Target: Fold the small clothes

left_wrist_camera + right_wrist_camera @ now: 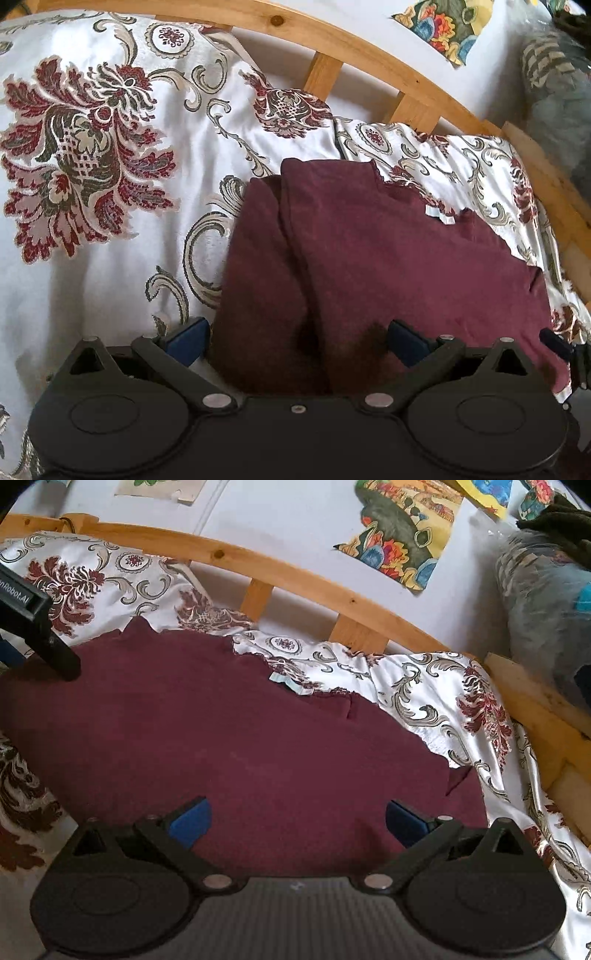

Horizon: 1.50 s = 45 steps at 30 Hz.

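A maroon garment (388, 258) lies flat on the floral bedspread (110, 147), its left side folded over in a long strip (258, 288). A white label (439, 216) shows at its neckline. My left gripper (297, 341) is open and low over the garment's near edge, its blue pads (188, 339) wide apart with cloth lying between them, not pinched. In the right wrist view the same garment (240, 746) fills the middle. My right gripper (298, 821) is open at full width just above it and holds nothing. The left gripper's black body (40, 627) shows at the upper left.
A wooden bed rail (369, 59) with slats runs behind the bedspread (443, 701), against a white wall with colourful pictures (402, 542). A grey bundle wrapped in plastic (546, 602) sits at the far right beyond the rail's corner.
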Tool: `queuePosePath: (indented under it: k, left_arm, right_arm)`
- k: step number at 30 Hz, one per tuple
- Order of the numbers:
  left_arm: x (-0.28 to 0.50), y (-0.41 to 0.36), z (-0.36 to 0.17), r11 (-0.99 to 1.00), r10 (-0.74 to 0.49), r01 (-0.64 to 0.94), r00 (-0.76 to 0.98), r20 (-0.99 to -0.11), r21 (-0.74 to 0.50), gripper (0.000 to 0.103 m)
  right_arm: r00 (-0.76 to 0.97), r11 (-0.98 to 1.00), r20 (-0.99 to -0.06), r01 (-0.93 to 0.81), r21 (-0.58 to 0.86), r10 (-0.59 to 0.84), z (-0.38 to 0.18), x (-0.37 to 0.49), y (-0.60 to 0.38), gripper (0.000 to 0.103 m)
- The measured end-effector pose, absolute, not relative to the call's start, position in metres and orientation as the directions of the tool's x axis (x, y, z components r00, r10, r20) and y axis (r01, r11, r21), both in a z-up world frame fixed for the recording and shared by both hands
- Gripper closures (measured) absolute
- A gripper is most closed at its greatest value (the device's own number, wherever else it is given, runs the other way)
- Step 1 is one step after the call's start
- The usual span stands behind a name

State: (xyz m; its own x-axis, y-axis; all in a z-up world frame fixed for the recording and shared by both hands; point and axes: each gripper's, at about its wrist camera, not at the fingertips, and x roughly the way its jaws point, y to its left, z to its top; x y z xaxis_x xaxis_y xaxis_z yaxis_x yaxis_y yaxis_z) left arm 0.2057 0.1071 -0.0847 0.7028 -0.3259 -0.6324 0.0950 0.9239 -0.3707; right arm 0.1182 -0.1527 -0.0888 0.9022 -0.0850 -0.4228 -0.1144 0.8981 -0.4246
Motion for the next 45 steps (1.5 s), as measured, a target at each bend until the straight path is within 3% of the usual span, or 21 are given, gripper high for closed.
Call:
queuePosePath:
  k: [20, 26, 34, 43, 45]
  left_arm:
    - [0.205, 0.106, -0.085, 0.936, -0.299, 0.084, 0.706, -0.642, -0.343, 0.001]
    - [0.206, 0.107, -0.087, 0.936, -0.300, 0.089, 0.708, -0.640, -0.341, 0.001]
    - [0.206, 0.109, -0.086, 0.927, -0.316, 0.088, 0.705, -0.635, -0.363, 0.010]
    - [0.205, 0.106, -0.084, 0.932, -0.297, 0.065, 0.703, -0.646, -0.358, 0.038]
    - [0.204, 0.099, -0.080, 0.937, -0.287, 0.063, 0.699, -0.655, -0.343, 0.058]
  right_arm:
    - [0.916, 0.896, -0.392, -0.101, -0.431, -0.085, -0.087, 0.112, -0.154, 0.000]
    - [0.946, 0.887, -0.318, -0.097, -0.451, -0.058, -0.077, 0.108, -0.147, 0.000]
    - [0.931, 0.850, -0.359, -0.134, -0.510, -0.069, -0.095, 0.116, -0.134, 0.000]
    - [0.928, 0.925, -0.372, -0.154, -0.349, 0.014, -0.065, 0.099, -0.168, 0.000]
    - [0.924, 0.934, -0.383, -0.140, -0.328, 0.004, -0.060, 0.093, -0.176, 0.000]
